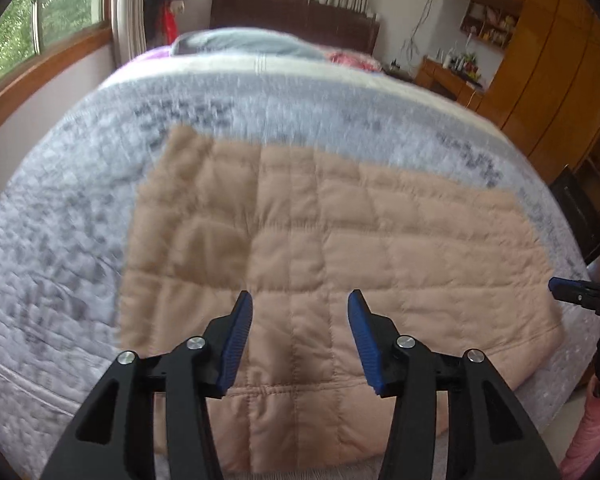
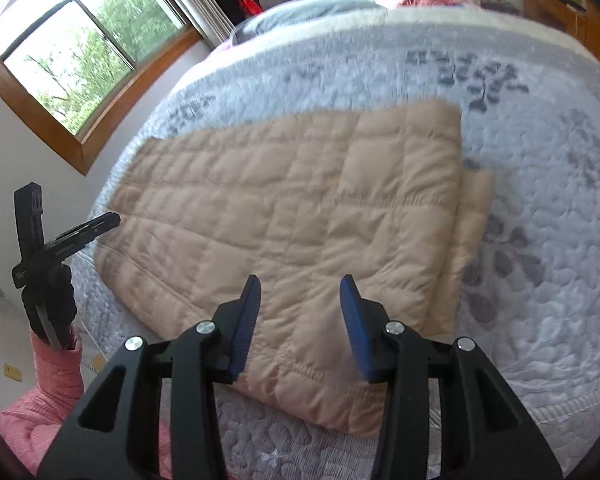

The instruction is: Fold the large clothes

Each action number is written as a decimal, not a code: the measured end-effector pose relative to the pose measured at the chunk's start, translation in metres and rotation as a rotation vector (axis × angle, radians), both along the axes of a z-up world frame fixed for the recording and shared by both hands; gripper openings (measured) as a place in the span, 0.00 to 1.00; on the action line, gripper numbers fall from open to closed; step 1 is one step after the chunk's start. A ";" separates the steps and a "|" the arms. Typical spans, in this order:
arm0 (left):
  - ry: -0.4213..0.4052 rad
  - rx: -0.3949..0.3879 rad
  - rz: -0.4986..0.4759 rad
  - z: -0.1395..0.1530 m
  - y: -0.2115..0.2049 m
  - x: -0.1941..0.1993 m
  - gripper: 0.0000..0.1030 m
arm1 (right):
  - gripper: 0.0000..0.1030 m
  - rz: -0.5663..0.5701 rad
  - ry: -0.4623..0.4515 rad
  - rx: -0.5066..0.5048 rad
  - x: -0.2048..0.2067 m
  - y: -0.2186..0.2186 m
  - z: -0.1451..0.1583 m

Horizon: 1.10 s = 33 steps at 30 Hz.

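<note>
My left claw hangs above the near edge of the quilted tan coat, its blue pads spread apart with nothing between them. My right claw is the same, fingers wide apart and holding nothing, poised over the near corner of the coat. The coat lies folded flat on the bed, spread across the grey flowered bedspread, close to the near edge of the bed. Along its right side a lower layer sticks out from under the top layer. From the right camera I see my left hand in a black glove and pink sleeve, holding the other tool off to the left of the bed. A window sits in the wall to the left, and pillows lie at the head of the bed.
</note>
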State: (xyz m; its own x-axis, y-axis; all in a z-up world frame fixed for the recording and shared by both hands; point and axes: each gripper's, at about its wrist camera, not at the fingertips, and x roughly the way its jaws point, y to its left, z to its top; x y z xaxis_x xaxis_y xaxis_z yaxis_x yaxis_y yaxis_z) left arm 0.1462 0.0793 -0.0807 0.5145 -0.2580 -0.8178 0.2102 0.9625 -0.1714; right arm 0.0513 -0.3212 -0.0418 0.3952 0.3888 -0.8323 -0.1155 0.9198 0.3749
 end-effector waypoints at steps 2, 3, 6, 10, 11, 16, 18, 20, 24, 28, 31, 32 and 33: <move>0.032 0.006 0.004 -0.020 -0.002 0.005 0.48 | 0.35 -0.010 0.028 -0.019 0.003 0.001 -0.018; 0.035 0.004 -0.003 -0.027 -0.003 0.007 0.48 | 0.32 -0.013 0.039 -0.011 0.004 0.000 -0.027; 0.025 -0.002 -0.007 -0.037 -0.003 0.007 0.48 | 0.30 -0.028 0.044 0.041 0.006 -0.007 -0.040; 0.041 -0.022 -0.002 -0.038 -0.002 0.009 0.48 | 0.29 -0.034 0.052 0.052 0.006 -0.008 -0.040; 0.045 -0.026 0.003 -0.036 -0.001 0.010 0.48 | 0.29 -0.033 0.058 0.050 0.006 -0.008 -0.037; 0.021 -0.101 0.056 0.003 0.018 -0.010 0.48 | 0.33 -0.034 -0.003 0.053 -0.005 -0.014 0.002; 0.004 -0.091 0.080 0.017 0.025 -0.026 0.49 | 0.33 -0.030 -0.028 0.034 -0.015 -0.016 0.017; -0.002 -0.096 0.115 0.028 0.035 -0.049 0.52 | 0.33 -0.012 -0.041 0.021 -0.024 -0.015 0.026; 0.049 -0.146 0.161 0.023 0.048 -0.087 0.57 | 0.33 0.027 -0.040 -0.001 -0.039 -0.009 0.026; 0.136 -0.243 0.190 -0.002 0.054 -0.105 0.59 | 0.33 0.064 -0.002 -0.026 -0.047 -0.001 0.011; 0.164 -0.314 0.212 -0.018 0.052 -0.109 0.59 | 0.30 0.070 0.024 -0.057 -0.049 0.003 0.000; 0.162 -0.321 0.224 -0.021 0.051 -0.109 0.59 | 0.29 0.066 0.032 -0.064 -0.050 0.002 -0.003; 0.154 -0.333 0.229 -0.023 0.050 -0.108 0.61 | 0.27 0.065 0.037 -0.062 -0.050 0.000 -0.006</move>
State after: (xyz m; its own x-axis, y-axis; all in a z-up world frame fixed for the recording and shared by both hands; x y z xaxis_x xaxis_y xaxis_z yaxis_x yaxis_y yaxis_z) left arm 0.0384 0.1295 -0.1040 0.4681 -0.4140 -0.7807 -0.0550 0.8681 -0.4933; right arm 0.0013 -0.3209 -0.0482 0.3393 0.3599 -0.8691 -0.1633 0.9324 0.3224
